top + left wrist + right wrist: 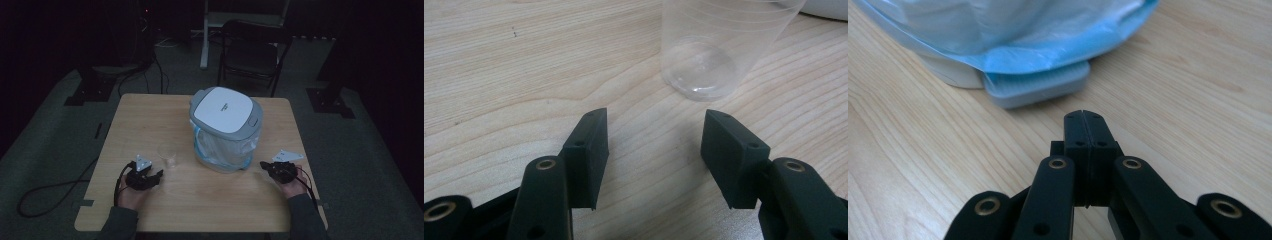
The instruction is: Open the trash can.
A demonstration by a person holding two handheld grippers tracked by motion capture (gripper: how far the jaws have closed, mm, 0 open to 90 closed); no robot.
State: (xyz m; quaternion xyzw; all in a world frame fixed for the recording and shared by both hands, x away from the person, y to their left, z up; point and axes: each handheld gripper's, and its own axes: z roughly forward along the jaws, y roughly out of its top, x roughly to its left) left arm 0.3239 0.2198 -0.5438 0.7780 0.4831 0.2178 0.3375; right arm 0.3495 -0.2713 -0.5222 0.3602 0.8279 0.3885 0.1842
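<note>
One clear cup (pixel 168 155) and one lidded bin (pixel 226 129) with a blue liner stand mid-table (pixel 150 210), the cup just ahead of the released left gripper (pixel 159 173). The right gripper (pixel 1083 116) is clenched on nothing before the bin's pedal (pixel 1035 89); the cup's rim is cut off in the left gripper view

Clear upright cup (pixel 706 55) beside bin (pixel 226 129)

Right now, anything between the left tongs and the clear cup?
Nothing: the left gripper view shows bare wood between the open left tongs and the clear cup.
</note>
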